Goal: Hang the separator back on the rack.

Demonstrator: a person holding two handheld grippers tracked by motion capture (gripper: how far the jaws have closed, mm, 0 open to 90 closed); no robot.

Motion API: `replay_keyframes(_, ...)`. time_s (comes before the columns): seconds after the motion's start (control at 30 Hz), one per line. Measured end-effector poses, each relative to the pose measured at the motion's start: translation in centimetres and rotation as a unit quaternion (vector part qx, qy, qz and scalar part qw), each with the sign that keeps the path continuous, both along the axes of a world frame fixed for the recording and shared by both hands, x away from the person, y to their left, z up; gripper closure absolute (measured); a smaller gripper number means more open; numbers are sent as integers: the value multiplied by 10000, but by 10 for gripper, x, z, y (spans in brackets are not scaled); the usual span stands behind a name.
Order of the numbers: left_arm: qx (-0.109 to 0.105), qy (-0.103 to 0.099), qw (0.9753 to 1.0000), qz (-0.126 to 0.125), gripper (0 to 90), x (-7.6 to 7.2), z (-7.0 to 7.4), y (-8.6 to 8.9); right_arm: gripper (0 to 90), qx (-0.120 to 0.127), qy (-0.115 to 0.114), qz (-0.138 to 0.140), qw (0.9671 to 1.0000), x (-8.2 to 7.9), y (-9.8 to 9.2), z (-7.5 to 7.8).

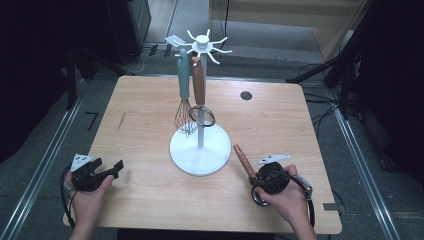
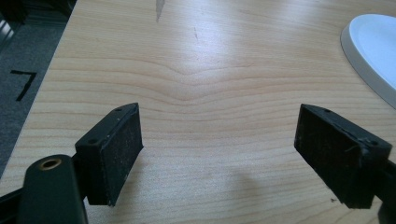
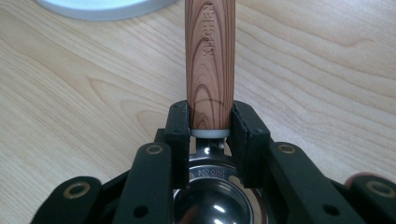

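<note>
Right tongs (image 3: 210, 128) clamp ladle (image 3: 209, 60), handle pointing toward stand (image 1: 200, 150); left tongs (image 2: 219, 149) agape.

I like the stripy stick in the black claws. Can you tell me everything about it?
It is a kitchen utensil with a round wood-grain handle stamped KITCHEN. A pale ring joins the handle to a shiny steel bowl marked SUS304, like a ladle or scoop. The right gripper is shut on the handle's lower end, black fingers on either side. In the high view it lies low over the table, handle pointing toward the white stand.

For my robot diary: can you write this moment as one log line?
right gripper: shut on wooden-handled utensil | left gripper: open, over table | stand: holds whisk
</note>
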State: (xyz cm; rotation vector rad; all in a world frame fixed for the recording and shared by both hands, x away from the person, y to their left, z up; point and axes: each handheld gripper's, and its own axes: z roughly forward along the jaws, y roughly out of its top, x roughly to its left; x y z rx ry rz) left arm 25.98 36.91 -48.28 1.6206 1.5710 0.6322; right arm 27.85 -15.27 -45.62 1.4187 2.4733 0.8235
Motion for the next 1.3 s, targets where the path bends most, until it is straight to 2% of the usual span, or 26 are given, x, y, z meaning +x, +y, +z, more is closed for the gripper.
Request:
replay_keyframes(0.17,-22,-49,9999,-140,129,-1,0,0,719,241,-209,7,9995,-2,0,2)
replay_keyframes(0.27,-65,-49,9999,-141,126,-1,0,0,719,393,-380,9,9985,-3,0,3)
replay_keyframes(0.53,-56,-34,9999,-127,122,-1,0,0,719,794,-802,-159,9935,-6,-3,8)
replay_keyframes(0.8,-50,-54,9999,-120,122,-1,0,0,719,1040,-1284,-169,9861,-12,-2,16)
replay_keyframes(1.03,-19,-93,9998,-200,117,-3,0,0,719,1231,-1559,-183,9799,-15,0,23)
replay_keyframes(1.17,-82,-127,9997,-198,112,-3,0,1,719,1388,-1701,-242,9753,-17,0,28)
replay_keyframes(1.23,-63,-100,9997,-198,112,-2,0,1,719,1375,-1828,-247,9732,-18,1,30)
replay_keyframes(1.3,-38,-104,9997,-210,112,-2,0,0,719,1475,-1891,-269,9704,-19,1,31)
